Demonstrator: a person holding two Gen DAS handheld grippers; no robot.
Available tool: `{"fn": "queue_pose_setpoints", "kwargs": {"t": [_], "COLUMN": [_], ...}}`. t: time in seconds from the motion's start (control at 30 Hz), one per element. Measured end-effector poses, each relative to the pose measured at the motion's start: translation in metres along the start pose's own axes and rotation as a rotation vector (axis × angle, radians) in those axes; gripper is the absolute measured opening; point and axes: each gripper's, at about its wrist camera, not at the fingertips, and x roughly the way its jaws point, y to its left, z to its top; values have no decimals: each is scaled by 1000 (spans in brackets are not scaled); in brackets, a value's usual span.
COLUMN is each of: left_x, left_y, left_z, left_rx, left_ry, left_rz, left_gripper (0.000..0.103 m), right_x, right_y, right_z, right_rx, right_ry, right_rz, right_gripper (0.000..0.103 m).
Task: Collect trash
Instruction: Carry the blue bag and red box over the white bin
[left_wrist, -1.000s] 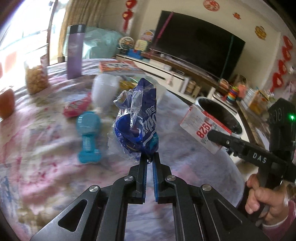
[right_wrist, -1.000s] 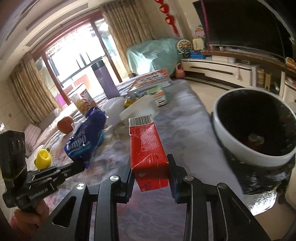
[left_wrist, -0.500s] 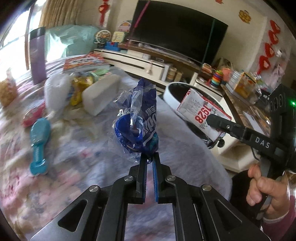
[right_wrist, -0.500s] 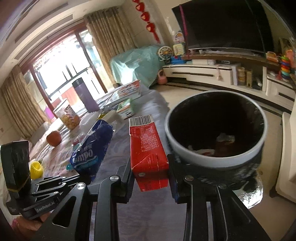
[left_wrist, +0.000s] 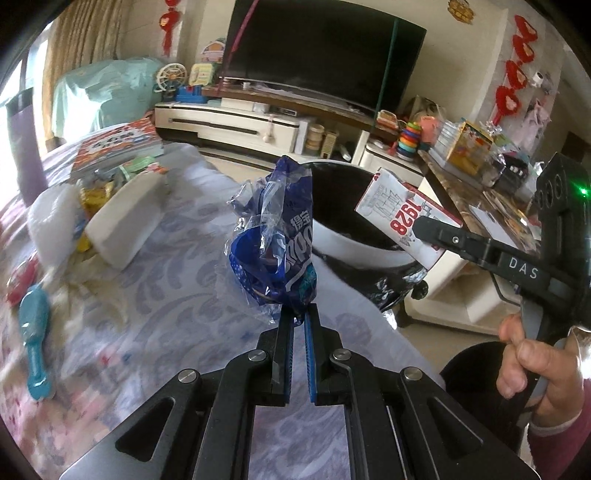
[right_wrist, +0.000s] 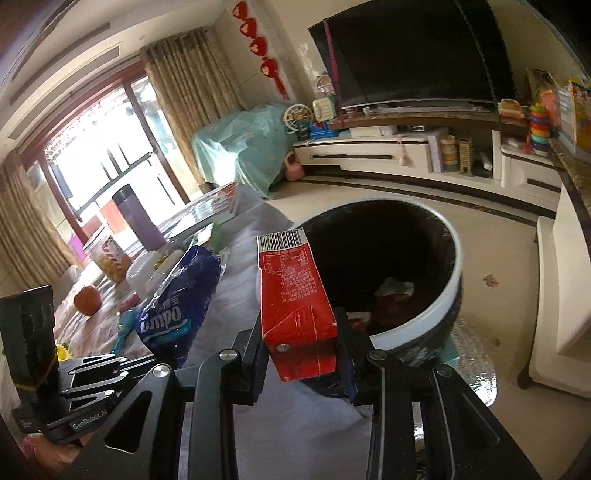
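Left gripper (left_wrist: 299, 314) is clamping the blue snack wrapper (left_wrist: 275, 236), holding it upright above the table (left_wrist: 177, 295), just short of the trash bin (right_wrist: 417, 325). Right gripper (right_wrist: 301, 354) is gripping the red carton (right_wrist: 295, 302) at the bin's near rim. The bin is sitting beside the table edge, holding crumpled paper scraps (right_wrist: 395, 286) at its bottom.

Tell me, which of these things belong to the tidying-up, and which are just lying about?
Part of the job:
- crumpled blue plastic wrapper, pinched in the left gripper
- red and white paper carton, clamped in the right gripper
- round white-rimmed black bin

Just lying about:
- teal plastic hairbrush
- tall purple flask
- orange round fruit
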Motion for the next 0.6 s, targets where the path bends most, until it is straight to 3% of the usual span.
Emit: {"fn": "queue_pose_setpoints", "kwargs": {"t": [0.6], "left_x": [41], "left_y": [-32], "left_z": [44], "left_rx": [75], "left_ry": [41], "left_rz": [-22], "left_gripper": [4], "right_x": [12], "right_y": [-39], "right_z": [24], "right_rx": [21], "right_ry": [37], "right_rz": [-62], "right_gripper": [32]}}
